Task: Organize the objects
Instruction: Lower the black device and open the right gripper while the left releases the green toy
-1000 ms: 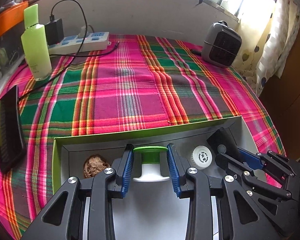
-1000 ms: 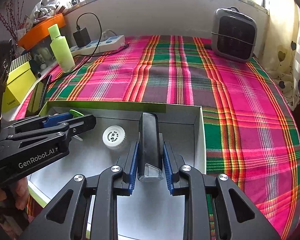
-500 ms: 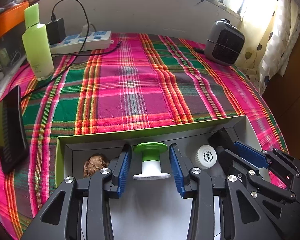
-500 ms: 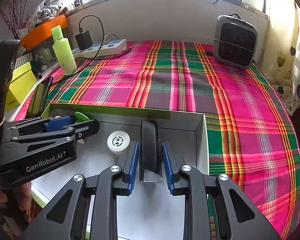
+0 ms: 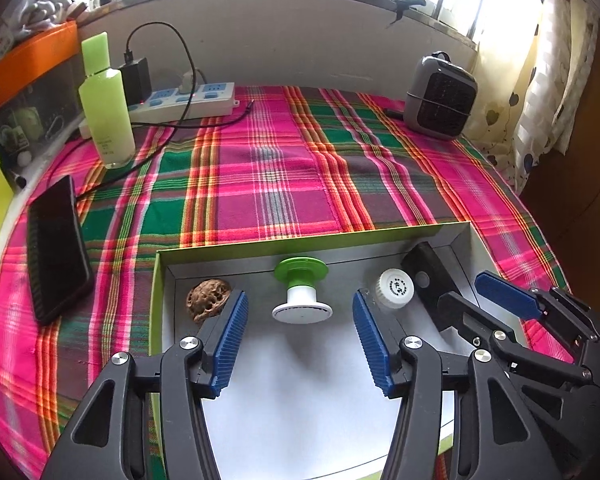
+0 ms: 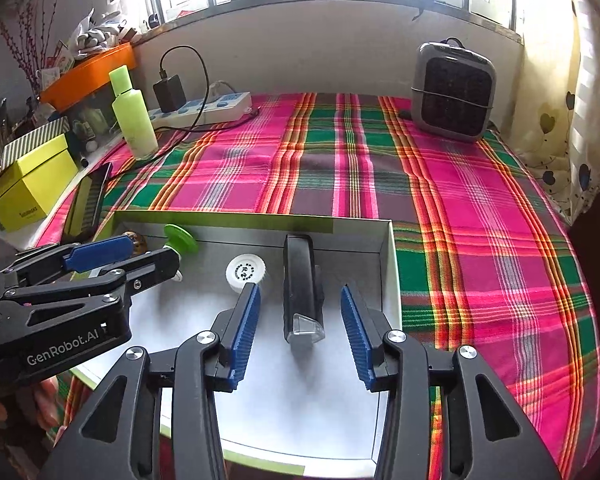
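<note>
Four small things lie in a row along the far wall of the open box, which sits on the plaid cloth of the worktop: a walnut, a green and white spool, a white cap and a black flashlight. The left gripper has its jaws wide, and the spool lies free between them, touching neither. The right gripper also has its jaws wide, on both sides of the flashlight without contact. The spool looks like light, stiff plastic and may roll on its flanges; the narrow white waist seems the best place to hold it. The flashlight is probably heavier, hard and smooth, so the jaws should close on its flat sides near the middle. The walnut is round and rough, and the cap is low and could slip.
</note>
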The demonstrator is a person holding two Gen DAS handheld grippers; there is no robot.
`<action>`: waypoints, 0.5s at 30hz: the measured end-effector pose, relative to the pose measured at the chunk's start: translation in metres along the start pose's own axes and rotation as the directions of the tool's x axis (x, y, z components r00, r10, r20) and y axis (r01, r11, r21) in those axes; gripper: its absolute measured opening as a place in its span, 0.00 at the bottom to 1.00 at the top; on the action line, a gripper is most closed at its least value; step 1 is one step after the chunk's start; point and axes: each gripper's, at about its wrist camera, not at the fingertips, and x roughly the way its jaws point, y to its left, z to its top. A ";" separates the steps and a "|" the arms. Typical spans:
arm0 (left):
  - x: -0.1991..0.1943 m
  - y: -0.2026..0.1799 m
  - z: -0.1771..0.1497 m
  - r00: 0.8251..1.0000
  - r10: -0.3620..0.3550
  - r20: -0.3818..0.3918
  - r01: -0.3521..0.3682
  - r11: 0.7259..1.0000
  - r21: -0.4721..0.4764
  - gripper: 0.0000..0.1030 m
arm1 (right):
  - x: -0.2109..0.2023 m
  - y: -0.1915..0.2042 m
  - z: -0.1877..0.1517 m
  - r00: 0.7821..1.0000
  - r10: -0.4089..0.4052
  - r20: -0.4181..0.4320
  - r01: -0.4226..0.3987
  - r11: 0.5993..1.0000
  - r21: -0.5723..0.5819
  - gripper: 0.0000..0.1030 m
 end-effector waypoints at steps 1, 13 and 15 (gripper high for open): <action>-0.004 -0.001 -0.002 1.000 0.010 0.009 -0.010 1.000 0.008 0.52 | -0.003 0.000 -0.001 1.000 0.000 0.003 0.000 1.000 0.004 0.42; -0.049 -0.001 -0.031 0.999 0.007 0.050 -0.005 0.999 -0.033 0.52 | -0.046 0.005 -0.021 0.998 0.001 0.069 -0.002 1.000 0.014 0.42; -0.055 -0.001 -0.037 0.999 0.008 0.053 -0.006 0.999 -0.042 0.52 | -0.053 0.007 -0.027 0.997 0.007 0.077 -0.008 1.000 0.014 0.42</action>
